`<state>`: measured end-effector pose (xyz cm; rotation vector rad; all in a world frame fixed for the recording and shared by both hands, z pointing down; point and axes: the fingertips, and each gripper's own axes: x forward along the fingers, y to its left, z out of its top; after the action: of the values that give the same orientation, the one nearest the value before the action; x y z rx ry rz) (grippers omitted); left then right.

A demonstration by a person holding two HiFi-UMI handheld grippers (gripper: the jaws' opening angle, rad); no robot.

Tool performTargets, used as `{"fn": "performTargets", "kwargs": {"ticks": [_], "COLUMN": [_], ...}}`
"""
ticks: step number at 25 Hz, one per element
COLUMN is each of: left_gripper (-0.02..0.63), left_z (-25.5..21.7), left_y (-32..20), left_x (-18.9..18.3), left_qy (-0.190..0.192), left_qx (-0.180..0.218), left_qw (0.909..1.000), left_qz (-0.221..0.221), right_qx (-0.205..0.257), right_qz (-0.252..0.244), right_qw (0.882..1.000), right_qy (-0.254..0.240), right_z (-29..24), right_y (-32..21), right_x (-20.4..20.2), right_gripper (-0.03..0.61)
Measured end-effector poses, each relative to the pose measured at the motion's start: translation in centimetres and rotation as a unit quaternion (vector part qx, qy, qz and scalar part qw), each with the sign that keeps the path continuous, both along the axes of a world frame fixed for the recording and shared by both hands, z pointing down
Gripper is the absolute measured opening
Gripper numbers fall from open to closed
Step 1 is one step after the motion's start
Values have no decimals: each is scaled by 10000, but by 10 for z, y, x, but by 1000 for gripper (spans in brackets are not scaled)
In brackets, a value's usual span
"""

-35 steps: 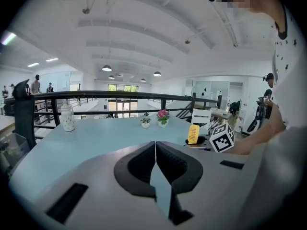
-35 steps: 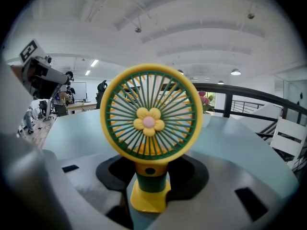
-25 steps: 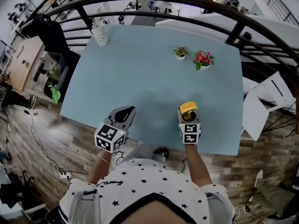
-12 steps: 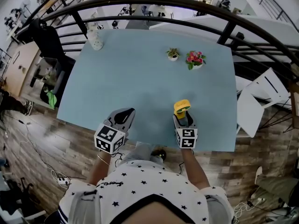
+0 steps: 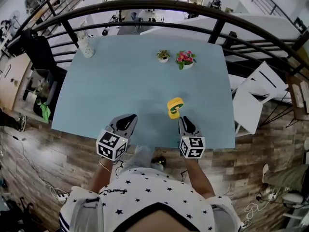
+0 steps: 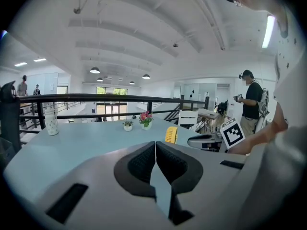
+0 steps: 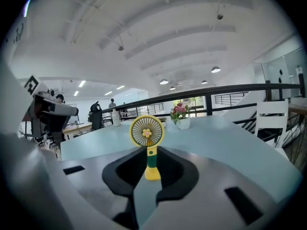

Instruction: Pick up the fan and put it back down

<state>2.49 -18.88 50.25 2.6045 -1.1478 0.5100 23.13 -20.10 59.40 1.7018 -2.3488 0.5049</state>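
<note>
A small yellow hand fan (image 5: 174,107) with a green stem stands upright on the light blue table (image 5: 125,81), near its front edge. My right gripper (image 5: 185,121) sits just behind the fan, apart from it. Its jaws are closing with nothing pressed between them. In the right gripper view the fan (image 7: 147,132) rises free just past the right gripper (image 7: 151,154). My left gripper (image 5: 126,119) hovers over the front edge to the left, jaws shut and empty. The left gripper view shows the left gripper (image 6: 155,150) with pads together and the fan (image 6: 171,134) to the right.
Two small potted plants (image 5: 163,55) (image 5: 184,58) and a white patterned bottle (image 5: 86,47) stand at the table's far side. A black railing (image 5: 145,6) curves behind. White folding chairs (image 5: 251,100) stand right of the table. A person (image 6: 249,102) stands off to the right.
My right gripper has let go of the fan and drawn back toward me; the fan now stands alone on the table. The left gripper has shifted only slightly.
</note>
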Motion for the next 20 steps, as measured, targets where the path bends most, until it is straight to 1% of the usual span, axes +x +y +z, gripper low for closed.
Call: {"fn": "performTargets", "kwargs": {"ticks": [3, 7, 10, 14, 17, 20], "left_gripper": [29, 29, 29, 29, 29, 29], "left_z": [-1, 0, 2, 2, -6, -19], "left_y": [6, 15, 17, 9, 0, -8], "left_x": [7, 11, 10, 13, 15, 6], "left_qy": [-1, 24, 52, 121, 153, 193], "left_qx": [18, 8, -14, -11, 118, 279], "left_qw": [10000, 9999, 9997, 9992, 9986, 9983], "left_qz": [81, 165, 234, 375, 488, 484], "right_qx": [236, 457, 558, 821, 965, 1131], "right_qz": [58, 71, 127, 28, 17, -111], "right_qw": [9996, 9988, 9980, 9955, 9942, 9926], "right_qy": [-147, -160, -276, -466, -468, -431], "right_z": [-19, -36, -48, -76, -94, -113], "right_y": [9, 17, 21, 22, 20, 15], "right_x": [4, 6, 7, 3, -4, -23], "right_gripper": [0, -2, -2, -2, -2, -2]}}
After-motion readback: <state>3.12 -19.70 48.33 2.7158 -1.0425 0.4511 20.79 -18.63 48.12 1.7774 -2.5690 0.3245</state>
